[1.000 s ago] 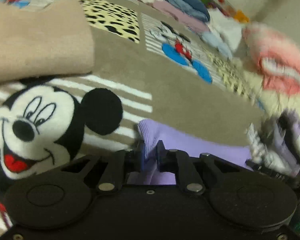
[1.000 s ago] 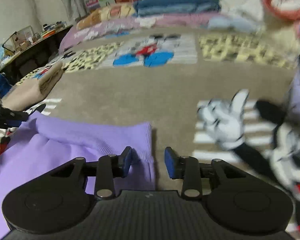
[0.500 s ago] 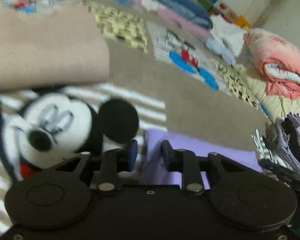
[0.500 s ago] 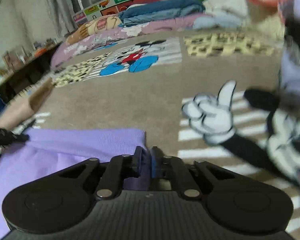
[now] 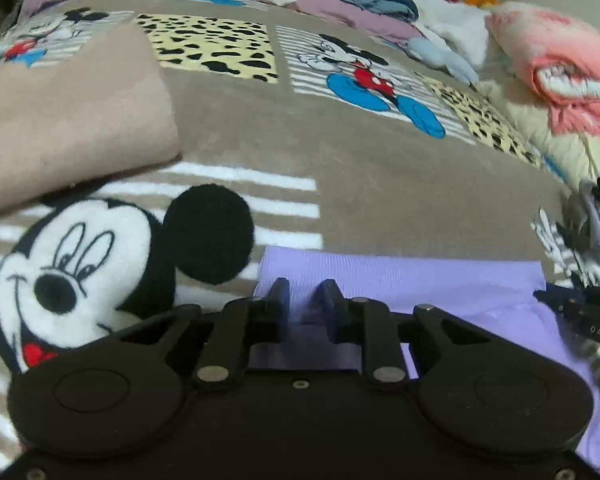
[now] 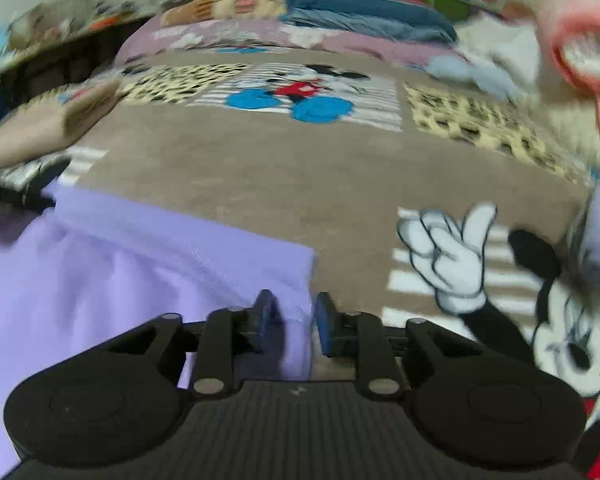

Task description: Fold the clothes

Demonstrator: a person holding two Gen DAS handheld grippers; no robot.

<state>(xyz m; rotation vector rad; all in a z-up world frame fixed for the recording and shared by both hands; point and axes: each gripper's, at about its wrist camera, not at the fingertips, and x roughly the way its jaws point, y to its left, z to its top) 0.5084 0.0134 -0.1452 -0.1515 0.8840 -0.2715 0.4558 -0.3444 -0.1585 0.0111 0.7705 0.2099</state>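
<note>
The left tongs (image 5: 303, 300), clamped on the near-left corner of the purple garment (image 5: 400, 276) a second ago, are now parted, with the cloth lying loose between the pads. The right tongs (image 6: 292, 314), pinched shut on the garment's right edge half a second ago, are spread again, that edge resting between them. The garment's far hem is now laid out straighter across the blanket (image 5: 360, 168).
</note>
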